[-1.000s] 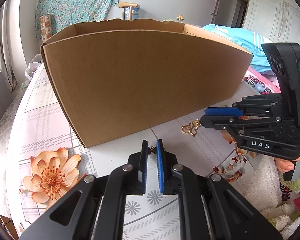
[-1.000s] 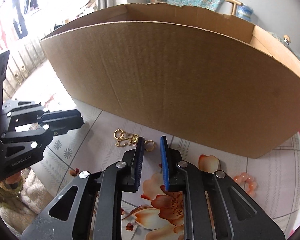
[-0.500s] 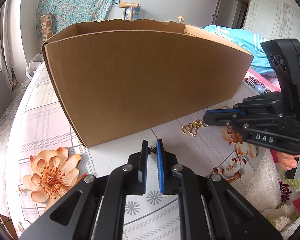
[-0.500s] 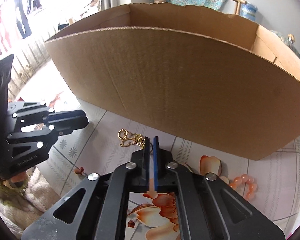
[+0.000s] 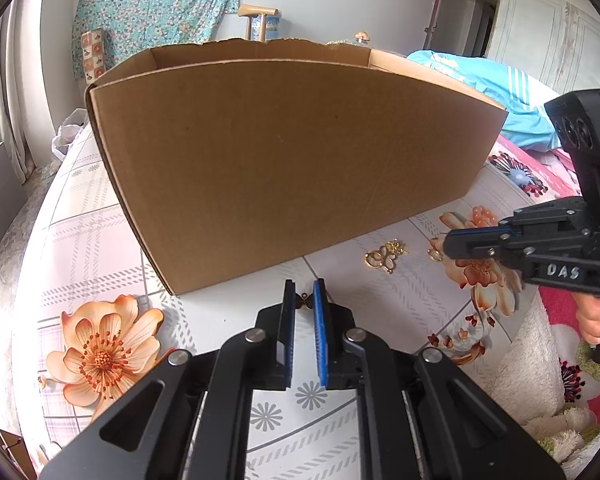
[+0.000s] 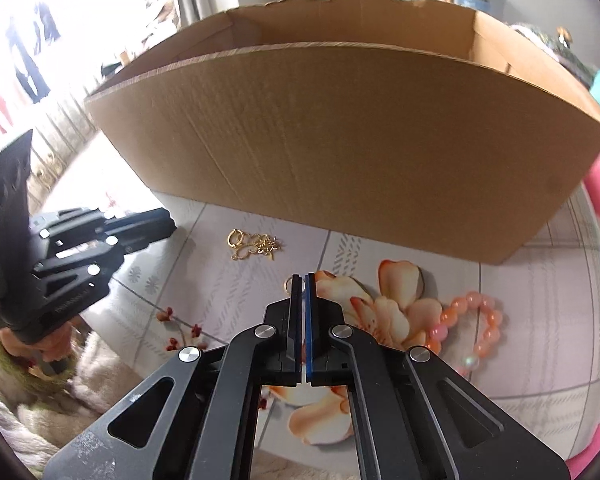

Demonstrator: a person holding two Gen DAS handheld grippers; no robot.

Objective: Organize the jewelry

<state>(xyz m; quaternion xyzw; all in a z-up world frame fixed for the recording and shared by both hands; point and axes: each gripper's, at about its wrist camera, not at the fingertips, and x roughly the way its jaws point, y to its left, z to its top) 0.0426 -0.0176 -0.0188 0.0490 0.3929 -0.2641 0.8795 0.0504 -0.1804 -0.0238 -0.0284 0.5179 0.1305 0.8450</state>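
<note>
Gold ring: pinched at the tip of my right gripper [image 6: 299,280], a small hoop [image 6: 287,282] peeking out beside the closed fingers, just off the tablecloth [image 6: 228,292].
Left gripper [image 5: 303,300]: narrow, nipped on a tiny dark butterfly charm [image 5: 303,301].
Cardboard box [image 5: 284,168]: open-topped, standing right behind both grippers.
Left on the cloth: a gold chain tangle [image 6: 254,245] near the box wall; a peach bead bracelet [image 6: 470,322] further right.
Step in hand: lifting the picked pieces, I judge.
Next move: carry each over the box rim, then release inside without snagging.
</note>
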